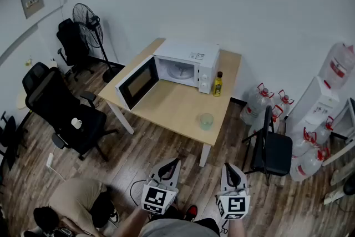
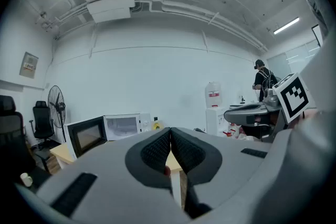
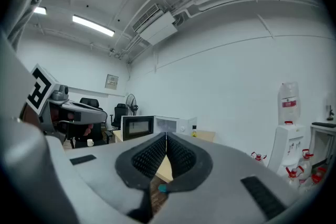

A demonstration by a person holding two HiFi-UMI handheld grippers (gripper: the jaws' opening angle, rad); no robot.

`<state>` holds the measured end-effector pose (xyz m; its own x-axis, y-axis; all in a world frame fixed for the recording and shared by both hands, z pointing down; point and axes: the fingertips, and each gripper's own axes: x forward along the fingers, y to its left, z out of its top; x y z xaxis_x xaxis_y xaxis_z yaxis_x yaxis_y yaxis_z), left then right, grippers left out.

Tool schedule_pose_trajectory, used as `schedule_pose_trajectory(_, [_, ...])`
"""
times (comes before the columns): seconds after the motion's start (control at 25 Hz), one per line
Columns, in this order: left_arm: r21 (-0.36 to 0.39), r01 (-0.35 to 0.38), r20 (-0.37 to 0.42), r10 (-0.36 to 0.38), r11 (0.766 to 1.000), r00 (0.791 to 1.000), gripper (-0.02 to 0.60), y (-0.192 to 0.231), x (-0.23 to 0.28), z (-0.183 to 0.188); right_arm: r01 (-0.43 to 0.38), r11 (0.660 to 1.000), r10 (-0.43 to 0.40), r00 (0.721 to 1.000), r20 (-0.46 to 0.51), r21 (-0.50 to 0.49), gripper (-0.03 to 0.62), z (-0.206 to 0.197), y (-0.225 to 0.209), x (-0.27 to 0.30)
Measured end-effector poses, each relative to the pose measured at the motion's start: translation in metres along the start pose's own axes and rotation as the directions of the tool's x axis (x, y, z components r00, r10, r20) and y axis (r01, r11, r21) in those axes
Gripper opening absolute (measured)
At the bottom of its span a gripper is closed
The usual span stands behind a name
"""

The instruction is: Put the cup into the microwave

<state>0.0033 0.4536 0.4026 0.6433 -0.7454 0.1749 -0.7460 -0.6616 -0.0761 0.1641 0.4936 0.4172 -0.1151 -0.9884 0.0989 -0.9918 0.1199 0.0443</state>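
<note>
Floor (image 1: 166, 147): wood planks under your feet, with bare boards between you and the table.
Left gripper (image 1: 175, 161): your jaws are closed, the ribbed pads meet at the tips and nothing is between them.
Right gripper (image 1: 228, 166): closed the same way, pads together and empty, pointing roughly level toward the table.
Cup (image 1: 206, 120): upright on the near right part of the table, close to the front edge. It stands alone, well apart from the microwave.
Handling: it looks like thin, pale green, see-through plastic, so expect it to be light, smooth and easy to dent or tip. You cannot tell whether it holds anything.
Hold: open your right jaws wide and take it across the side wall at mid-height, squeezing gently so that it doesn't buckle or slip.
Table (image 1: 166, 105): light wood top, flat and mostly bare, giving you a clean path from the cup to the oven.
Bottle (image 1: 218, 84): a small yellow one just beside the microwave's right side, so keep clear of it.
Microwave (image 1: 191, 61): white, at the back of the table, with its door (image 1: 137, 81) swung wide to the left and the inside showing.
Room: plain white walls. A fan (image 1: 89, 22) and black office chairs (image 1: 61, 108) are to the left, water jugs (image 1: 260, 100) to the right.
</note>
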Motion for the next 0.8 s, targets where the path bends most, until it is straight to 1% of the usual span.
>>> schedule_pose_trajectory(0.24, [0.001,-0.009,-0.001,0.009,1.000,1.000,0.023,0.004,0.008,0.000,-0.007,1.000,0.006,1.000,0.007,0.019,0.018,-0.001,-0.006,0.006])
schedule_pose_trajectory(0.44, [0.002,-0.016,0.001,0.016,1.000,1.000,0.023,0.005,0.014,0.002,-0.019,1.000,0.019,1.000,-0.001,0.014,0.018,-0.003,-0.007,0.014])
schedule_pose_trajectory(0.64, [-0.009,-0.036,0.000,0.036,0.999,0.999,0.023,0.015,0.025,0.001,-0.050,0.999,0.050,0.999,-0.001,0.004,0.018,-0.003,-0.006,0.031])
schedule_pose_trajectory(0.8, [-0.010,-0.039,-0.002,0.039,0.999,0.999,0.023,0.026,0.040,0.001,-0.049,0.999,0.049,0.999,-0.009,0.004,0.018,-0.005,-0.011,0.050])
